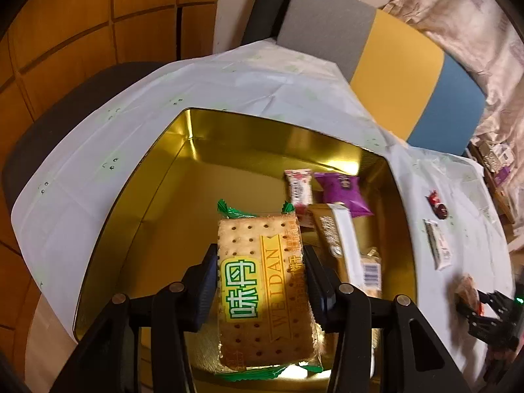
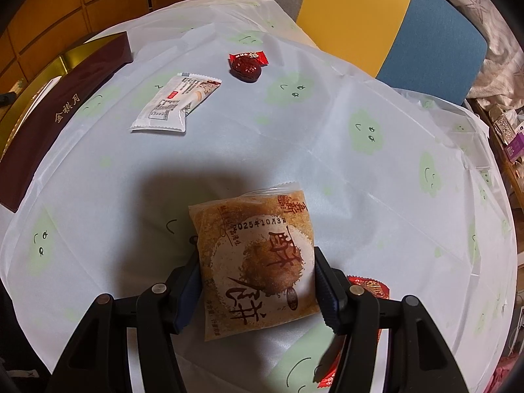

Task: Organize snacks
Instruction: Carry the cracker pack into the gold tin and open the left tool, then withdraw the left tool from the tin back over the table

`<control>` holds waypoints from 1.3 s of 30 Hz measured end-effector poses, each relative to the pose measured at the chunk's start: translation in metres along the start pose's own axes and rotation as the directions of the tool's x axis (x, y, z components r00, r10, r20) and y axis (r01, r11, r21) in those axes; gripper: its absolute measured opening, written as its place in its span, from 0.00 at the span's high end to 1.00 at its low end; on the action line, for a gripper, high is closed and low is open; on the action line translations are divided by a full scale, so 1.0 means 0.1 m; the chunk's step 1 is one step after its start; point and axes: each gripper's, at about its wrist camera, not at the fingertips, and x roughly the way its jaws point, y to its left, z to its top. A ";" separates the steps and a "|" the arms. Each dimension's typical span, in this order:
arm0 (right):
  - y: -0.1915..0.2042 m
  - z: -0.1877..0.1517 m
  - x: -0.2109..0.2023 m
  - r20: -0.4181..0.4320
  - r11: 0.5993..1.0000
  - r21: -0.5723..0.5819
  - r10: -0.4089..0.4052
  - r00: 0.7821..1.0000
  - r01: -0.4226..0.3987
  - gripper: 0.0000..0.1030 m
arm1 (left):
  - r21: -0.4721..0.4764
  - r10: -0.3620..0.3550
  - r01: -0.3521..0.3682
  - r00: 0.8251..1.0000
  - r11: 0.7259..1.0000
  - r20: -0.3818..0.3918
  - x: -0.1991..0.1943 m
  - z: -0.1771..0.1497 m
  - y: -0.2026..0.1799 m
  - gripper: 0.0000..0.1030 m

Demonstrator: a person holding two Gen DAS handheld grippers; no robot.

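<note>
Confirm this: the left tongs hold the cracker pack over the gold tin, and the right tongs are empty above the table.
Wrong on the right tongs: the right wrist view shows them shut on a pastry pack. The left tongs do hold the cracker pack over the gold tin.

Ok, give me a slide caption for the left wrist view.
Left claw grips a green-trimmed cracker packet above the open gold tin box holding three wrapped snacks.
</note>
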 end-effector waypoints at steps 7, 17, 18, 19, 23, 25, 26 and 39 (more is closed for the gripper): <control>0.00 0.00 0.00 0.001 1.000 -0.004 -0.003 1.000 0.003 0.40 | 0.034 0.034 -0.034 0.999 0.999 -0.016 0.17 0.20 -0.03 0.52; -0.01 0.00 0.00 0.001 1.000 0.002 0.003 1.000 -0.003 0.40 | 0.039 0.119 -0.119 0.993 0.992 0.000 0.48 0.57 -0.04 0.52; -0.01 0.00 0.00 0.001 1.000 0.004 0.006 1.000 -0.006 0.40 | 0.037 0.123 -0.123 0.992 0.992 0.006 0.50 0.60 -0.04 0.52; -0.02 0.00 0.00 0.001 1.000 0.004 0.008 1.000 -0.008 0.40 | 0.042 0.124 -0.124 0.992 0.991 0.005 0.52 0.62 -0.04 0.51; -0.04 0.00 0.01 0.001 1.000 0.003 0.015 1.000 -0.015 0.40 | 0.058 0.134 -0.134 0.991 0.989 0.002 0.57 0.65 -0.10 0.44; -0.04 0.00 0.01 0.001 1.000 0.003 0.015 1.000 -0.015 0.40 | 0.061 0.125 -0.126 0.992 0.990 0.021 0.52 0.64 -0.14 0.44; -0.04 0.00 0.01 0.001 1.000 0.003 0.015 1.000 -0.015 0.40 | 0.067 0.117 -0.119 0.993 0.991 0.036 0.46 0.62 -0.16 0.44; -0.04 0.00 0.01 0.003 1.000 -0.001 0.006 1.000 -0.006 0.40 | 0.252 -0.061 0.021 0.986 0.968 0.156 -0.27 -0.03 -0.85 0.44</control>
